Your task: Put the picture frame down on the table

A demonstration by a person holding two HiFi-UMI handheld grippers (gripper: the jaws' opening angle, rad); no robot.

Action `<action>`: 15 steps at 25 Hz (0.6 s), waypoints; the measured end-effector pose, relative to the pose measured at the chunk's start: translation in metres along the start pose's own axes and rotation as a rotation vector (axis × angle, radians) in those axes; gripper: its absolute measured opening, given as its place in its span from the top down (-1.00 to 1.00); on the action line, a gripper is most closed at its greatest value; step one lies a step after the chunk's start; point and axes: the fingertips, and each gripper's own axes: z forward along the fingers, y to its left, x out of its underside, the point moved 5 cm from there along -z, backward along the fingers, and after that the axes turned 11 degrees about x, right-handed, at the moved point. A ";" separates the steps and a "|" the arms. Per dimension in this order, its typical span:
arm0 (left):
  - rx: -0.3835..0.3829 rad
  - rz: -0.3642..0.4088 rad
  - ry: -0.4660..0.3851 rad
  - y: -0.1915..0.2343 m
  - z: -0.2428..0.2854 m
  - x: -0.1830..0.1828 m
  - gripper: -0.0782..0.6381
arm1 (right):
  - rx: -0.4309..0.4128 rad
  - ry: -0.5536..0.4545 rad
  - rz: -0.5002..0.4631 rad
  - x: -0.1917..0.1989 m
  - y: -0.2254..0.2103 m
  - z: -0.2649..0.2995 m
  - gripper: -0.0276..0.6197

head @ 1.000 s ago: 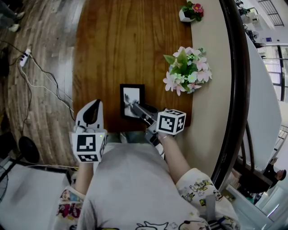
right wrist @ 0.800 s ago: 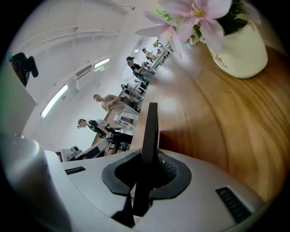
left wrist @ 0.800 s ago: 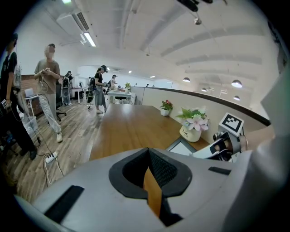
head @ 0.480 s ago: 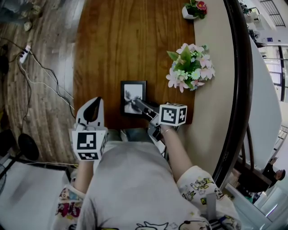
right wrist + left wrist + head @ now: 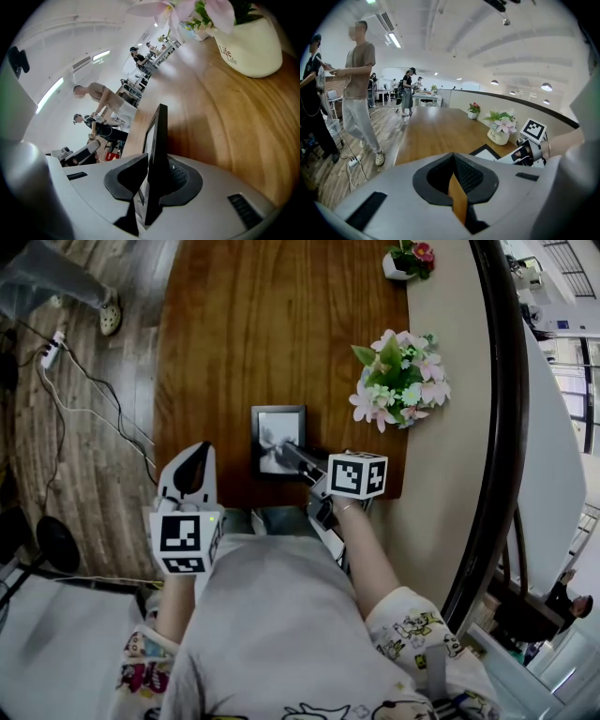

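Note:
A black picture frame (image 5: 277, 432) with a pale picture rests on the wooden table (image 5: 262, 324) near its front edge. My right gripper (image 5: 293, 456) has the frame's near right edge between its jaws. In the right gripper view the frame (image 5: 157, 136) stands edge-on between the pads, which still touch it. These jaws have just been opening a little. My left gripper (image 5: 192, 474) hovers at the table's front left corner, apart from the frame. Its jaws (image 5: 452, 161) are together with nothing in them.
A white pot of pink flowers (image 5: 398, 381) stands just right of the frame, and a smaller plant (image 5: 405, 259) is at the far right. A beige ledge (image 5: 441, 474) borders the table's right side. Cables and a power strip (image 5: 52, 357) lie on the floor; a person (image 5: 358, 93) walks there.
My right gripper has sunk slightly towards the table with the frame in it. The left gripper has stayed put. A person's foot has come into view at the upper left.

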 end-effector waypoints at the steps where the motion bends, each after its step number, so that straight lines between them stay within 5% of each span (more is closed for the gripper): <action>1: -0.002 0.000 0.003 0.000 0.000 0.001 0.77 | 0.007 -0.001 -0.005 0.000 0.000 0.000 0.72; 15: 0.006 0.010 0.008 -0.001 0.002 -0.003 0.77 | 0.127 0.011 -0.155 0.005 -0.003 0.006 0.45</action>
